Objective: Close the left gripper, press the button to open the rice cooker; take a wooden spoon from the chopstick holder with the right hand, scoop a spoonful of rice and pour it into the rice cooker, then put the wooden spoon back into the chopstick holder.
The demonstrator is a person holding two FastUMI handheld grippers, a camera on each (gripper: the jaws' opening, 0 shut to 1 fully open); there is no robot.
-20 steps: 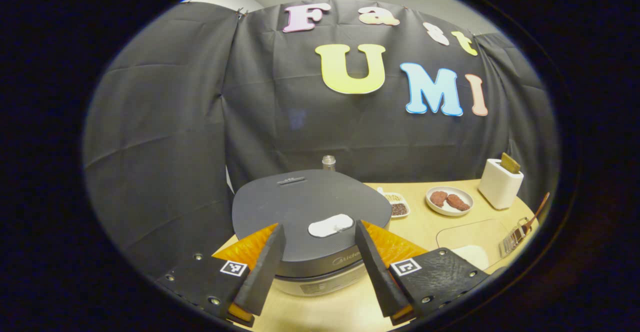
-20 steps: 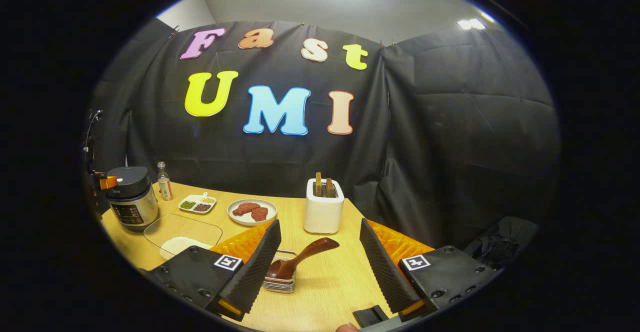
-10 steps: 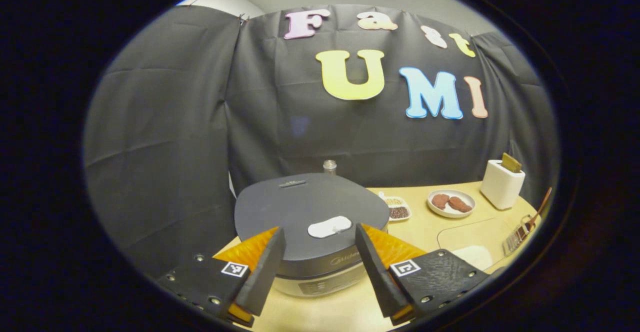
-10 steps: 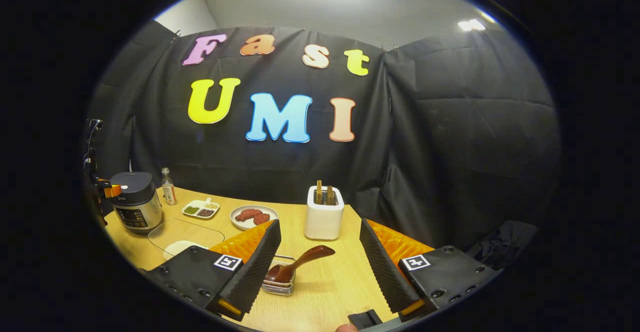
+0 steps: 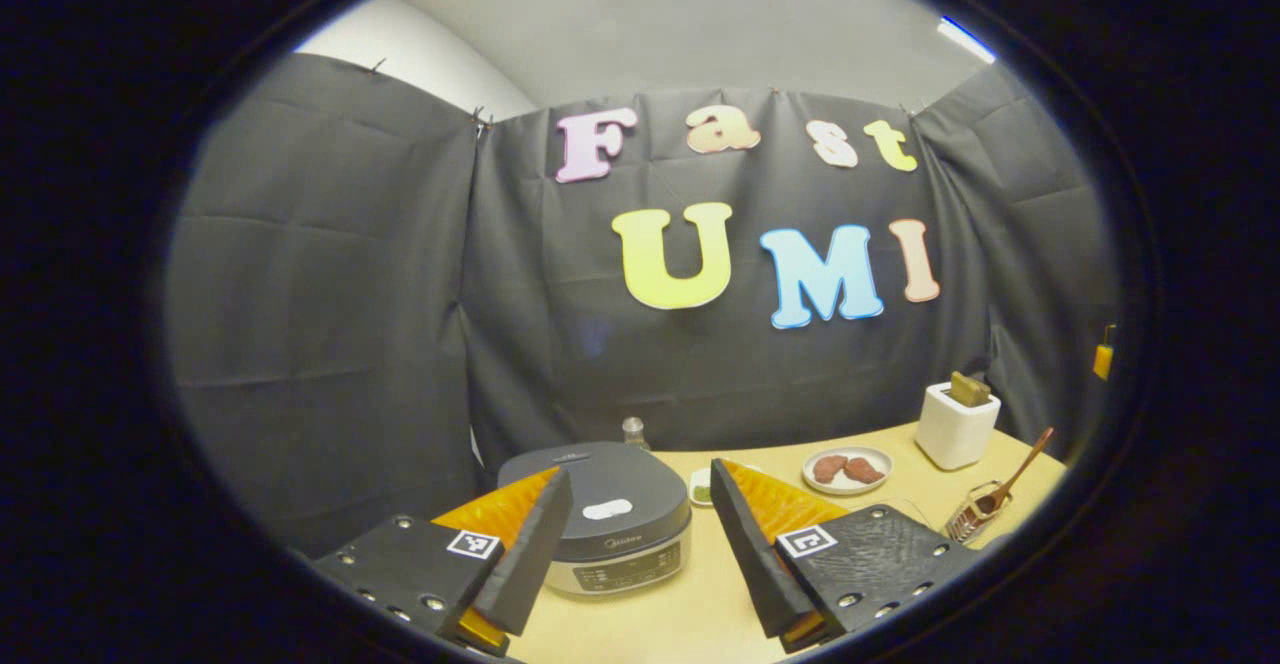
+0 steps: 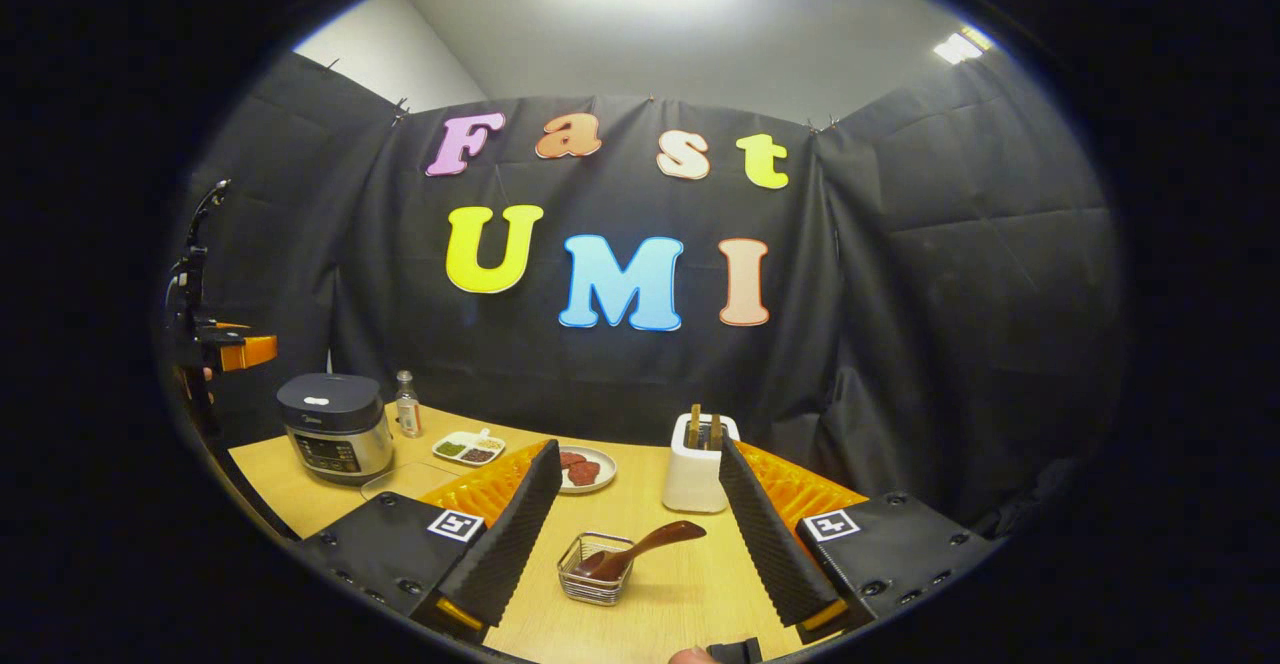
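Between the spread fingers of the left gripper (image 5: 630, 569), which stands wide and holds nothing, the rice cooker (image 5: 610, 519) sits on the desk (image 5: 700, 594) a little ahead and below. Its lid is down, and the pale release button (image 5: 607, 510) lies on the front part of the lid top, facing up. The button is judged to be a stiff, spring-loaded part that needs a firm downward push; the cooker body looks heavy enough not to slide under that push. The task requires the fingers to be brought together first, so that their joined tips form a single blunt point. At present the gripper is apart from the lid, with clear air between them.

The right gripper (image 6: 640, 534) is likewise wide and empty. Just ahead of it, between its fingers in the right gripper view, the wire chopstick holder (image 6: 595, 569) stands on the desk with the wooden spoon (image 6: 640, 549) resting in it, bowl down and handle tilted up and to the right. The spoon is judged light, rigid and smooth, and likely to pivot if gripped near one end. The free upper part of the handle is the recommended place to take hold, with the fingers set across its width. The holder looks light and could tip or drag as the spoon lifts out.
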